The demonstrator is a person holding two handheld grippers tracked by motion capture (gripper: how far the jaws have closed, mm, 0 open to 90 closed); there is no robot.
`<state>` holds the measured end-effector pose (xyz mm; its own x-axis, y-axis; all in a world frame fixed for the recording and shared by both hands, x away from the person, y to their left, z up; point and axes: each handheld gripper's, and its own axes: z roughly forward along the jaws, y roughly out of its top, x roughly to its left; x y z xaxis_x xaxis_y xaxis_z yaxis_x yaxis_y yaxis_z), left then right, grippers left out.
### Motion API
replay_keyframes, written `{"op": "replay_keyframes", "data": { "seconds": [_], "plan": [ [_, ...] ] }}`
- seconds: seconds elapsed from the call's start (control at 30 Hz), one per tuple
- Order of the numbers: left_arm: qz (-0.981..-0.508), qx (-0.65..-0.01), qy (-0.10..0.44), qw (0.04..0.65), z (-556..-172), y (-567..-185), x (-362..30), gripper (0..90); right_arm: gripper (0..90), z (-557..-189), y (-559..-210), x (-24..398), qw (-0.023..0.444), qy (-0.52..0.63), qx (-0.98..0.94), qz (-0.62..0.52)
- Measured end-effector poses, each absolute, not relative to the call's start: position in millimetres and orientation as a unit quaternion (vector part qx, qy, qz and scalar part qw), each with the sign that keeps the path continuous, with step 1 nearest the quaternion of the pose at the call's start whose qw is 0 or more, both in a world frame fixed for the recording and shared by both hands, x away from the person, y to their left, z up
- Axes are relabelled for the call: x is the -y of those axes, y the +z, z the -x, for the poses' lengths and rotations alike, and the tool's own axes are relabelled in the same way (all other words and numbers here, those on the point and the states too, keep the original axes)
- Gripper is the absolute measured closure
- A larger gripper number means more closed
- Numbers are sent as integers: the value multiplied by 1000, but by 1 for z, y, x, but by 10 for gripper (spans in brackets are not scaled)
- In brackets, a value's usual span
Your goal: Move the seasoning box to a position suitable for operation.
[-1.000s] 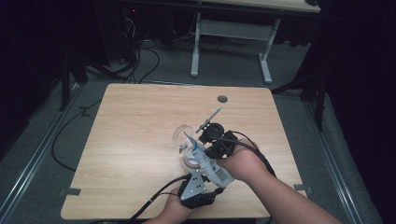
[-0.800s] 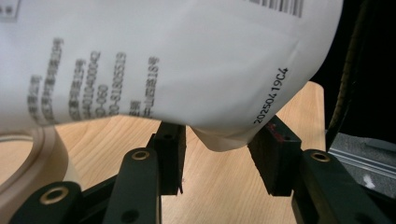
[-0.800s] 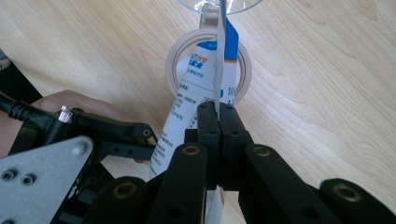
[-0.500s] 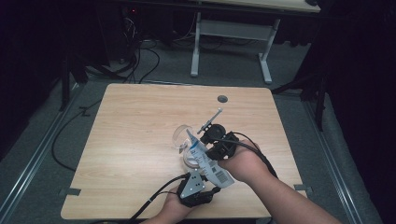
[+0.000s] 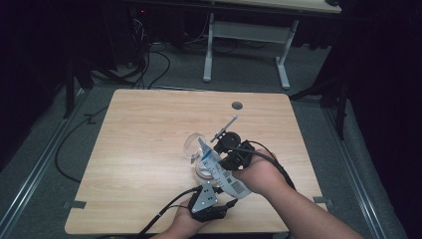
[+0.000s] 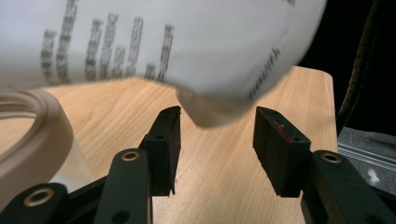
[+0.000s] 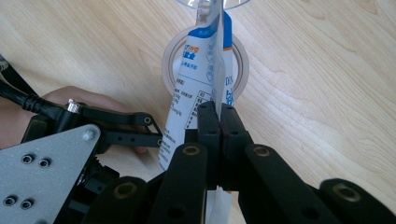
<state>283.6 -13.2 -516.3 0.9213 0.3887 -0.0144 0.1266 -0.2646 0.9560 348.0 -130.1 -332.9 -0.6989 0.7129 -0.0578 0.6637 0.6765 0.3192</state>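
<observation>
A soft white-and-blue plastic pouch [image 7: 201, 88], printed with small text too fine to read and a barcode, hangs over a beige roll of tape [image 5: 201, 168] lying flat on the pale wood-grain table [image 5: 144, 134]. The right gripper [image 7: 218, 114] pinches the pouch's flat seam, jaws fully closed on it. The left gripper [image 6: 217, 140] has just been opening; its black ribbed pads stand apart below the pouch's corner, touching nothing. A clear round glass [image 5: 194, 144] stands just beyond the roll.

A light wooden table [image 5: 144, 149] with a round cable hole [image 5: 237, 105] bears a tape roll [image 7: 170, 58] — and behind it a clear, possibly glass, vessel [image 5: 191, 145].
</observation>
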Motion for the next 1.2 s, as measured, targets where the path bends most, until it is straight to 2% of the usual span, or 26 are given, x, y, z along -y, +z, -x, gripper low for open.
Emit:
{"op": "replay_keyframes", "data": {
  "seconds": [0.27,0.6,0.97,1.2],
  "plan": [
    [-789,-165,114,581,-282,-519,8,518,899,-347,-330,130,91,140,-911,-377],
    [-786,-171,115,583,-279,-520,-17,525,899,-346,-333,131,90,141,-911,-376],
    [-782,-182,133,581,-284,-518,-55,530,899,-345,-334,132,90,139,-912,-375],
    [-776,-216,142,575,-297,-519,-88,527,900,-345,-338,135,89,140,-911,-377]
  ]
}}
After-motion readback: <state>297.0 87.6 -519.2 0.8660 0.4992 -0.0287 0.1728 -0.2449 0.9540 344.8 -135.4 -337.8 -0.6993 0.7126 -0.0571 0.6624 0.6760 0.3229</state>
